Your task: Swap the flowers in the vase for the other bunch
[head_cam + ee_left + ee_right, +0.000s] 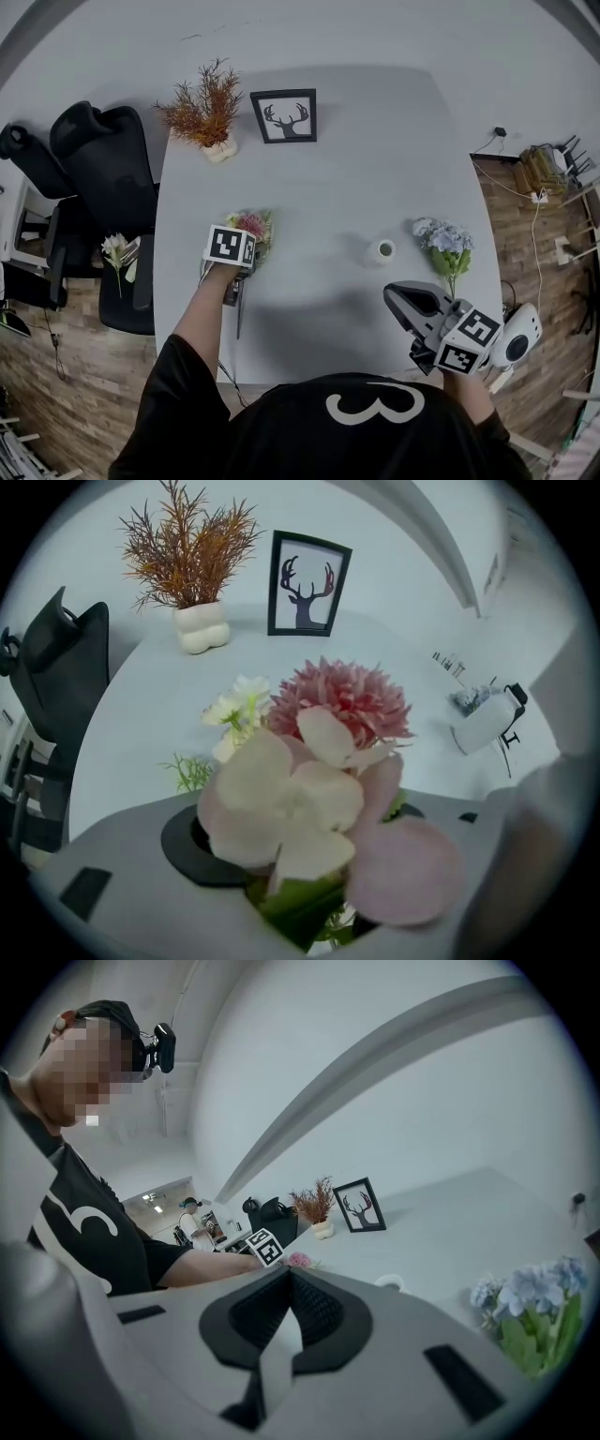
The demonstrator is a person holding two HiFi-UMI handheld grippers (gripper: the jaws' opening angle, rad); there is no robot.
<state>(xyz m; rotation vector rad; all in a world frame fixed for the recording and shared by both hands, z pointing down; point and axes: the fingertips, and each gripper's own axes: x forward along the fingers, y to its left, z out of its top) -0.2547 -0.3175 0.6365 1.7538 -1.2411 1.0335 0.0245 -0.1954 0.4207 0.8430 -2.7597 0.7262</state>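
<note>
A pink and cream bunch point(253, 226) lies on the white table point(328, 187) at the left, its stems trailing toward me. My left gripper point(244, 247) points steeply down over it. In the left gripper view the blooms point(319, 771) fill the frame. The green stems sit between the jaws of my left gripper point(309, 921), which stand apart. The small white vase point(382, 250) stands empty right of the centre. A blue bunch point(448, 246) lies just beyond it. My right gripper point(394, 296) hovers at the near right edge, shut and empty, with its pads point(319, 1312) closed together.
At the back stand a dried orange plant in a white pot point(206, 108) and a framed deer picture point(284, 115). A black office chair point(98, 155) left of the table carries another small bunch point(117, 251). Cables lie on the floor point(539, 178) at the right.
</note>
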